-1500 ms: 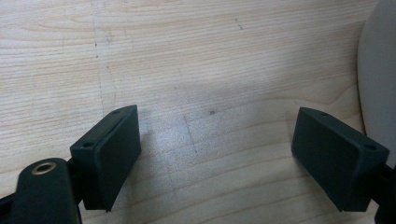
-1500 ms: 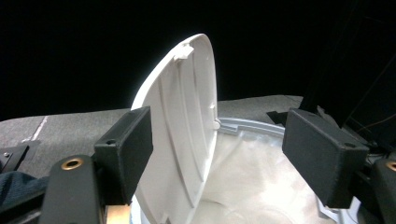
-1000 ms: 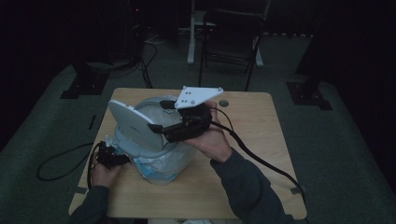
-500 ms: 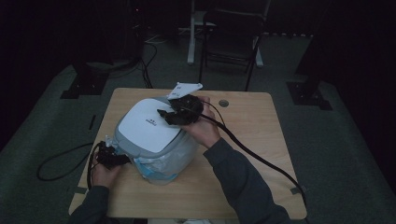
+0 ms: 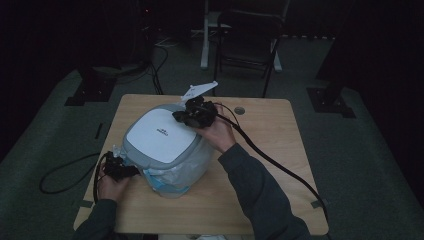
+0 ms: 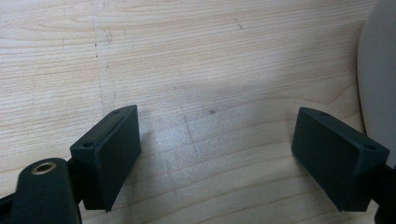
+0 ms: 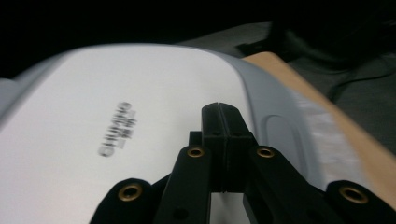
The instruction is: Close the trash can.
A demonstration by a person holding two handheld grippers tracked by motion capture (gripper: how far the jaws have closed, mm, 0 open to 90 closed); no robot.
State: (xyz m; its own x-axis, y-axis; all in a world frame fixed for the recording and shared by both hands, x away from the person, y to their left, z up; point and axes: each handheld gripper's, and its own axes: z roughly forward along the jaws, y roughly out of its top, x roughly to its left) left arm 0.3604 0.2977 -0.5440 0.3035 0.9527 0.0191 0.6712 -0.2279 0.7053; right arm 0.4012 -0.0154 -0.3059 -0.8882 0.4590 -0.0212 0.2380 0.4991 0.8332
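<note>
Seen from above: a wooden table (image 5: pixel 260 200) in a dark room, with a grey-and-white rice cooker (image 5: pixel 162 142), lid down, sitting on a clear plastic bag (image 5: pixel 167 182) left of centre. Right gripper (image 5: pixel 181 116) resting on the lid's far right edge, jaws just closed, pressed flat together with nothing between. Left gripper (image 5: pixel 131 171) low at the cooker's near left side, jaws spread wide over bare wood, holding nothing.

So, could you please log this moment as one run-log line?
appliance lid: down | right gripper: jaws just closed, shut, empty, over lid | left gripper: open, empty, above table
</note>
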